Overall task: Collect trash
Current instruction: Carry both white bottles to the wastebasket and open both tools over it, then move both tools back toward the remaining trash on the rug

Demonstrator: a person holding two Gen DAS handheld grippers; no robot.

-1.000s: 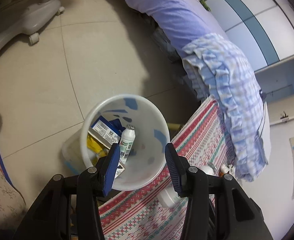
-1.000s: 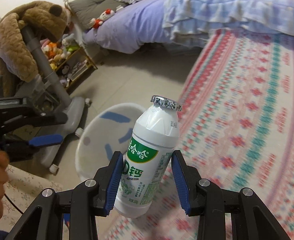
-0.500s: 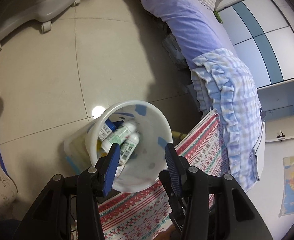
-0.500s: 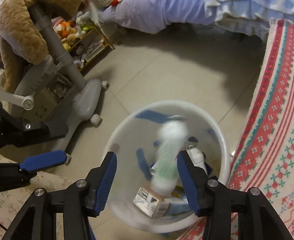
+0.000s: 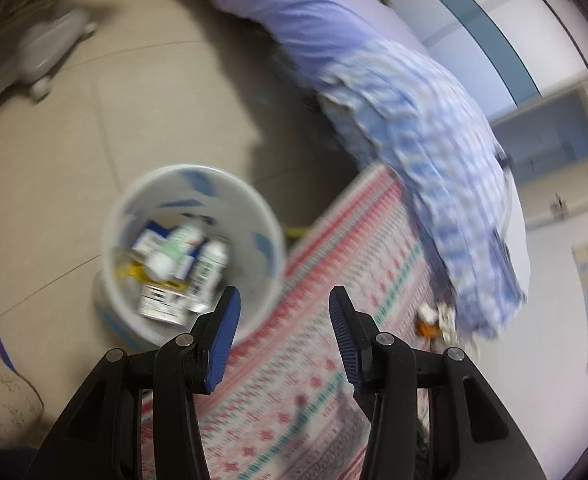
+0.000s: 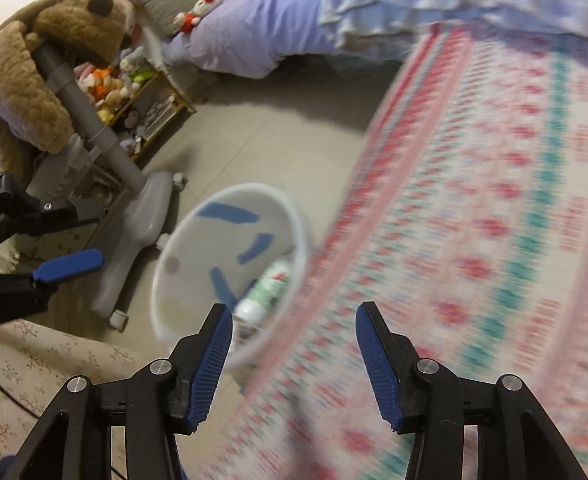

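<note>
A white bin (image 5: 270, 264) (image 6: 294, 216) with blue marks stands on the tiled floor beside a patterned cloth (image 5: 313, 360) (image 6: 493, 240). Inside lie a white and green drink bottle (image 5: 174, 246) (image 6: 268, 290), another white bottle (image 5: 210, 268) and small cartons (image 5: 162, 304). My left gripper (image 5: 282, 306) hangs open and empty over the cloth's edge, just right of the bin. My right gripper (image 6: 294, 326) is open and empty above the bin's near rim. The left gripper's blue finger (image 6: 70, 266) shows at the left of the right wrist view.
A bed with a lilac cover (image 5: 313, 20) and a checked blue blanket (image 5: 425, 132) lies behind. A grey wheeled stand (image 6: 134, 232) draped with a brown plush (image 6: 26, 80) and a toy shelf (image 6: 134, 92) stand left. Small items (image 5: 433, 320) lie under the blanket's edge.
The right gripper opened and dropped the white and green bottle, which now lies in the bin. Both views have since swung away from the bin toward the cloth.
</note>
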